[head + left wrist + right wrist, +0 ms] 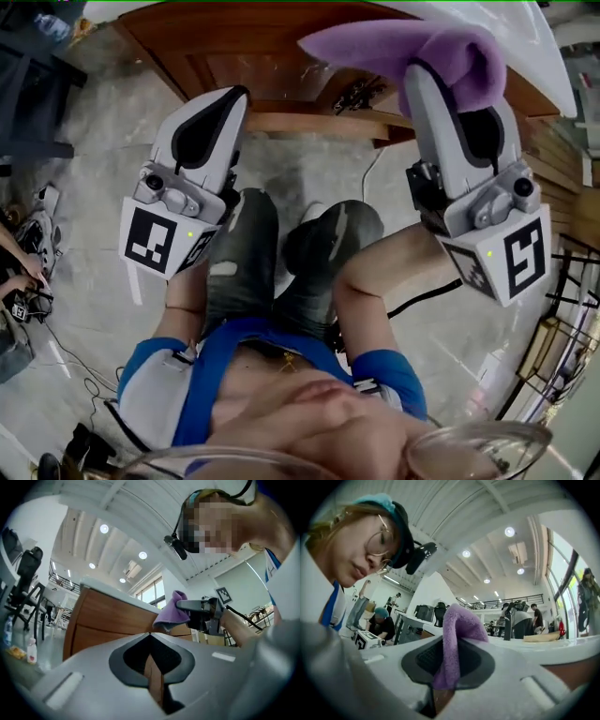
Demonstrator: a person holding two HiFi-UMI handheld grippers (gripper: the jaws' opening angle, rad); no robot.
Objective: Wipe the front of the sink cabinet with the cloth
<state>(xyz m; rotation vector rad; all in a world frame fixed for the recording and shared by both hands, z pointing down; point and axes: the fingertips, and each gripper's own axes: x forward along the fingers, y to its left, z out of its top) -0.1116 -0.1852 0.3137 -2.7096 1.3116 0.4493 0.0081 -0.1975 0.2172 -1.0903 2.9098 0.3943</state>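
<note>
My right gripper (441, 70) is shut on a purple cloth (394, 47), which bunches out past its tips against the upper edge of the wooden sink cabinet (234, 47). In the right gripper view the cloth (454, 639) is pinched between the jaws and stands up from them. The left gripper view shows the same cloth (169, 611) held against the brown cabinet front (108, 620). My left gripper (230, 98) is shut with nothing in it, its tips a little short of the cabinet front. The cabinet's white countertop (525, 37) overhangs at top right.
The person kneels on a grey stone floor (94, 234) in front of the cabinet. Cables and gear (28, 272) lie at the left, and a wire rack (562, 347) stands at the right. A black cable (422, 298) runs across the floor under the right arm.
</note>
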